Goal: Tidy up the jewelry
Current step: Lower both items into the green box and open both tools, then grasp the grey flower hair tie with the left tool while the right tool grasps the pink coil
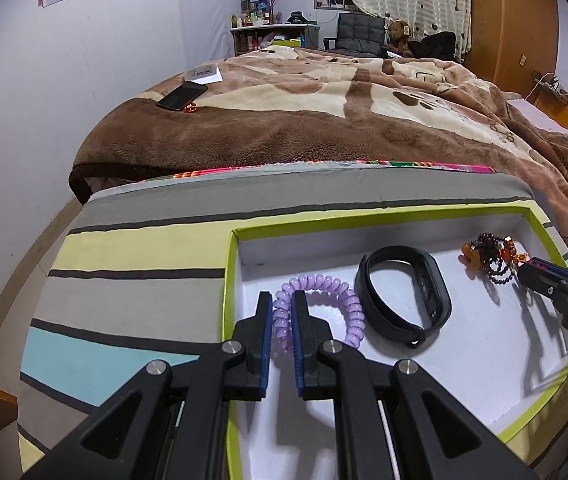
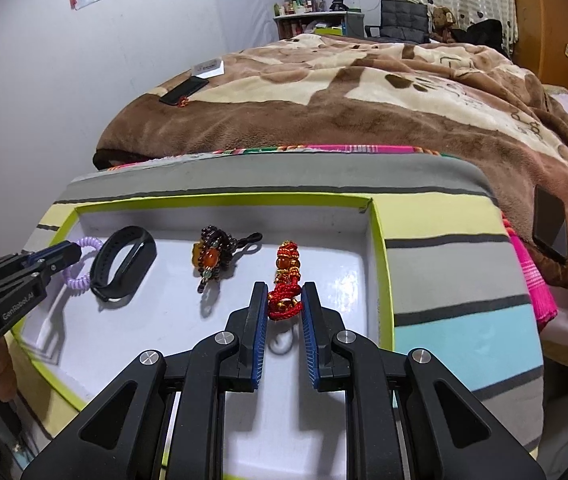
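A shallow white box with a lime-green rim [image 1: 231, 280] [image 2: 380, 248] lies on a striped cushion. In it sit a purple spiral hair tie [image 1: 336, 292] [image 2: 87, 242], a black wristband [image 1: 404, 292] [image 2: 123, 264], a dark beaded bracelet with orange stones [image 1: 492, 256] [image 2: 211, 258] and a red braided bracelet with gold beads [image 2: 288, 280]. My left gripper [image 1: 282, 300] [image 2: 68, 254] is shut on the hair tie's left side. My right gripper [image 2: 284, 292] [image 1: 540, 276] straddles the red bracelet's near end, with gaps beside the jaws.
The striped cushion [image 1: 131, 264] [image 2: 452, 264] rests against a bed with a brown plush blanket [image 1: 324, 112]. A black phone [image 1: 181, 95] and a white card lie on the blanket. Another dark phone [image 2: 550, 228] lies at the right.
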A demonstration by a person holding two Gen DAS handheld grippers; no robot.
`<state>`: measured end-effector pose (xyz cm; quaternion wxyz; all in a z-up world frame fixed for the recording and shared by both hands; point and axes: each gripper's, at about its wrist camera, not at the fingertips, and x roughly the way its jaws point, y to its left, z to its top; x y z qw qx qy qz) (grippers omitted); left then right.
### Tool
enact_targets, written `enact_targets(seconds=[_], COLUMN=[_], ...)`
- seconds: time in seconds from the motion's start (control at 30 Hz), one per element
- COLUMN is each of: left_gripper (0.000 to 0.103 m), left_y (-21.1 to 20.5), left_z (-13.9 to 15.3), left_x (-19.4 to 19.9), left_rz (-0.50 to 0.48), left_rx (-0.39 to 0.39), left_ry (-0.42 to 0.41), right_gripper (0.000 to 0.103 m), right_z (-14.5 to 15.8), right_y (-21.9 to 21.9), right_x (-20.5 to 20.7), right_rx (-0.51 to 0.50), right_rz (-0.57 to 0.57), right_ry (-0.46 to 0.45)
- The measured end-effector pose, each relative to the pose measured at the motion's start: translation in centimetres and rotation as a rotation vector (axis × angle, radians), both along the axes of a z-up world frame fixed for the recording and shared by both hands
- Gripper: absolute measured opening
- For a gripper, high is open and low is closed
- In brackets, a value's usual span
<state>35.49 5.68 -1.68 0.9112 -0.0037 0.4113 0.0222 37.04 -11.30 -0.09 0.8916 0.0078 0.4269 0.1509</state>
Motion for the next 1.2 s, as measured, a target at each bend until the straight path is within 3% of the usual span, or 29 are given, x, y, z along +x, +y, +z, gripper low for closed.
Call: enact_targets(seconds=[0.17,0.3,0.53,1.2], left_gripper=[0.011,0.021,0.023,0.023], left_y=[0.2,0.4,0.3,0.2], left_z=[0.1,0.5,1.7,5.5], left_x=[-0.2,-0.8,-2.6,-16.4], left_rz=[-0.001,-0.01,-0.02,-0.059], left_rx=[-0.013,-0.035,-0.051,-0.101], left_ry=[-0.006,-0.016,-0.049,-0.211], right_gripper=[0.018,0.023,0.024,0.024], right_z=[0.0,0.3,1.7,5.1], right_y=[0.0,0.1,-0.5,-1.7], right_x=[0.2,-0.2,-2.1,-17.2], right_rx=[0.001,0.002,0.021,0.067], right_rz=[0.003,0.008,0.01,0.049], right_ry=[0.007,-0.003,-0.04,-0.19])
